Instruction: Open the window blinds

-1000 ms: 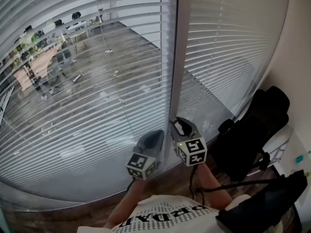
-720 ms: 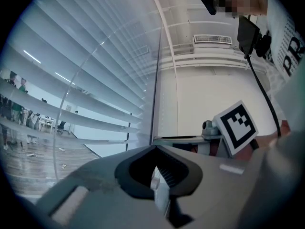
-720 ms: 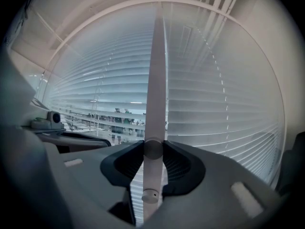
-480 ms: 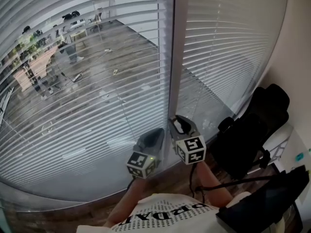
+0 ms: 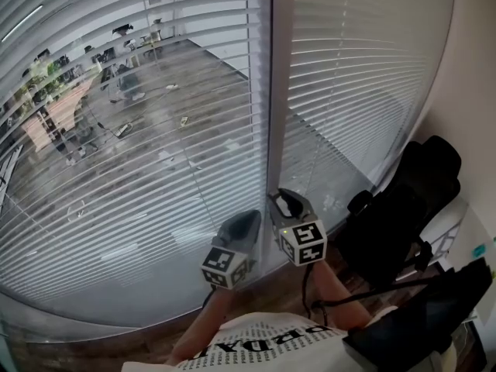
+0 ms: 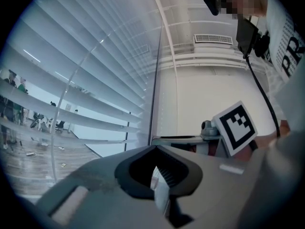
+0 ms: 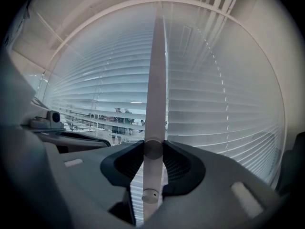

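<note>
Since the right gripper is clamped on the tilt wand, the step looks like twisting the wand about its own axis. Keep it vertical and don't tug down, or the pads could slip. Its jaws sit partway apart, squeezing the wand near its lower end. Left gripper: jaws together, nothing held, just beside. The blinds hang directly ahead, with the left panel's slats part-tilted.

White slatted window blinds hang lowered — left panel tilted open, right seemingly closed — a white wand upright between them.
</note>
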A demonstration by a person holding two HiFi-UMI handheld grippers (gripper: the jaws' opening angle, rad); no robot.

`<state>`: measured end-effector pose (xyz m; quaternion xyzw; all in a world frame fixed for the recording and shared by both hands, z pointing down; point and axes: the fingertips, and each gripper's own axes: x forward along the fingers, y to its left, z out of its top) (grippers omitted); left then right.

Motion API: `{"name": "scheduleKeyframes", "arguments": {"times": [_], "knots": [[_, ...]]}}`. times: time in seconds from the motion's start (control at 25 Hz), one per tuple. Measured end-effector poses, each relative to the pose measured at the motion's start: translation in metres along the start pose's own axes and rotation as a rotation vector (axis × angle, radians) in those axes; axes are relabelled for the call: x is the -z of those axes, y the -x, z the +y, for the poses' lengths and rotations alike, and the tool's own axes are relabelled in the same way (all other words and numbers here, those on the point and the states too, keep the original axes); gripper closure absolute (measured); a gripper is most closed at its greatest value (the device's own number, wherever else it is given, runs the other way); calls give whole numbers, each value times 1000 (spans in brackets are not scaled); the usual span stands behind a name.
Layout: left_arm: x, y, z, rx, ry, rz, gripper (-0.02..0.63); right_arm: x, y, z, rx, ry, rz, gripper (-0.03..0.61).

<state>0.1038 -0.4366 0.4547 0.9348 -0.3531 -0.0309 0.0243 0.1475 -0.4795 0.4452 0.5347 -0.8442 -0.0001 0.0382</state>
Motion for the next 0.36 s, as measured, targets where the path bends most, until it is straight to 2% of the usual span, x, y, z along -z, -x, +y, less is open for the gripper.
{"name": "scheduleKeyframes", "arguments": {"times": [0.36], "knots": [[-2,-4,2,-2,9,5,621,-5,-4,-2,-5,4,6,451]]}}
